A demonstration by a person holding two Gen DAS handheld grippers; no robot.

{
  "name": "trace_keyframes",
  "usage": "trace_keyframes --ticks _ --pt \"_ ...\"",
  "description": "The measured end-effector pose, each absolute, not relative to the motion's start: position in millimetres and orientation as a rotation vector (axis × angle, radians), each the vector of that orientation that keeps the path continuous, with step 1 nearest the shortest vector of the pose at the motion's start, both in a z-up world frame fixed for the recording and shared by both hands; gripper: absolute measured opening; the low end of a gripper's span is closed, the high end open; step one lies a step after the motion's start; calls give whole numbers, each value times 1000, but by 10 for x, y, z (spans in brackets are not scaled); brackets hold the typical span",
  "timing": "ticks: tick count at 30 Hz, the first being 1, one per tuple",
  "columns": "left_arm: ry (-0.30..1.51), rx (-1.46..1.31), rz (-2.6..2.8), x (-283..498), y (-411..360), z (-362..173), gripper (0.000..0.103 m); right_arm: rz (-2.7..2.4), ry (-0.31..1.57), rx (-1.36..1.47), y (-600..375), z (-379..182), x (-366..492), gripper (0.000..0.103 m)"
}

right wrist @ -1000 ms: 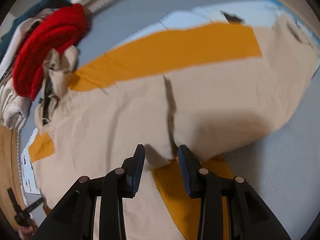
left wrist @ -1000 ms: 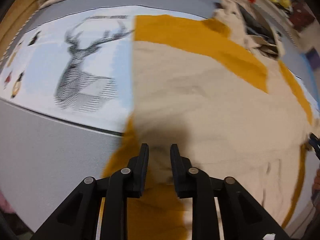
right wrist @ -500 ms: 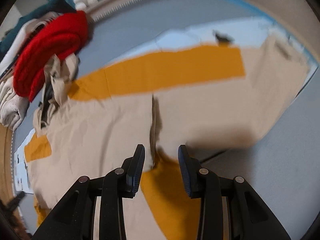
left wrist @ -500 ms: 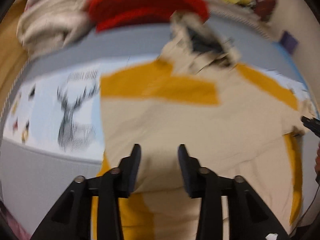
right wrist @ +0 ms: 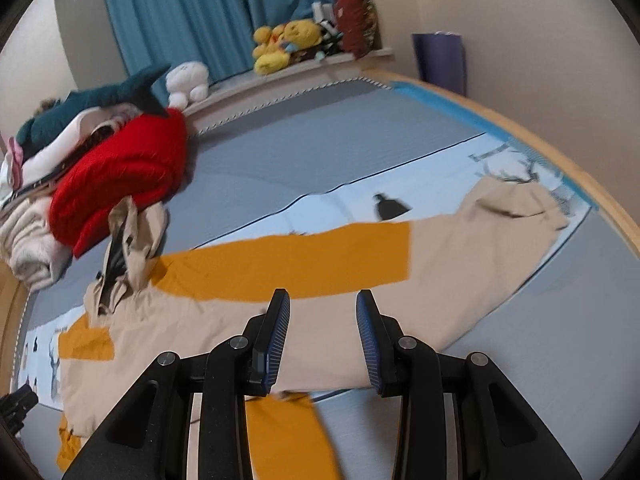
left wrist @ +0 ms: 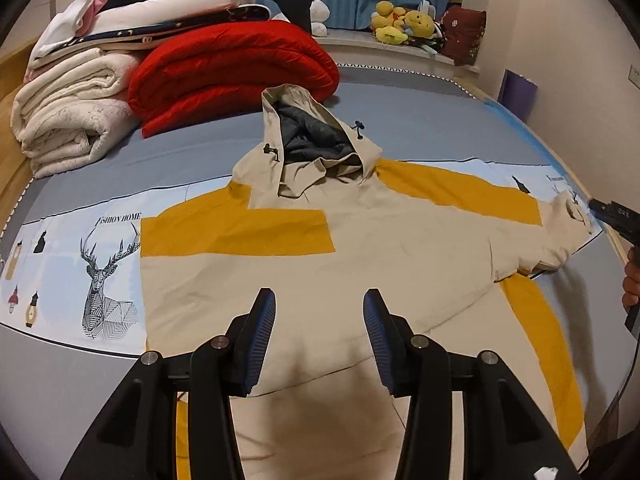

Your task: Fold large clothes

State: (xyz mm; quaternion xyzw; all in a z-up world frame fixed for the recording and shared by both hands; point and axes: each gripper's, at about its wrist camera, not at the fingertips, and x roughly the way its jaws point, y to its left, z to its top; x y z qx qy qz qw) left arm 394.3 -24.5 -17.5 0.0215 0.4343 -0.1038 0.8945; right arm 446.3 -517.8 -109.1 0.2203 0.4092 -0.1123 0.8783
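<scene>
Below both empty, part-open grippers, left gripper (left wrist: 319, 336) and right gripper (right wrist: 323, 336), the jacket (left wrist: 360, 264) is lying flat; its unfolded sleeve (right wrist: 460, 240) is stretching nearer the right one

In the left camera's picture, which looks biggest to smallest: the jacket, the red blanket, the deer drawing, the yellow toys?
1. Jacket, by far the largest.
2. Red blanket.
3. Deer drawing.
4. Yellow toys, though they sit farthest from the camera, so their small look is partly distance.
</scene>
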Motion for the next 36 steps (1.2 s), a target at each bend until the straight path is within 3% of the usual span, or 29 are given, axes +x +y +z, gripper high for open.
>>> trace_keyframes --ticks 7,14,36 --pt "931 14 -186 4043 -180 -255 43 -361 841 522 -5972 -1265 4172 34" --pt "947 28 -194 4068 -255 -358 43 -491 867 696 -6771 -1776 4055 34" --pt "973 41 -186 4196 -233 -516 43 -565 845 951 -7368 -2942 4198 34"
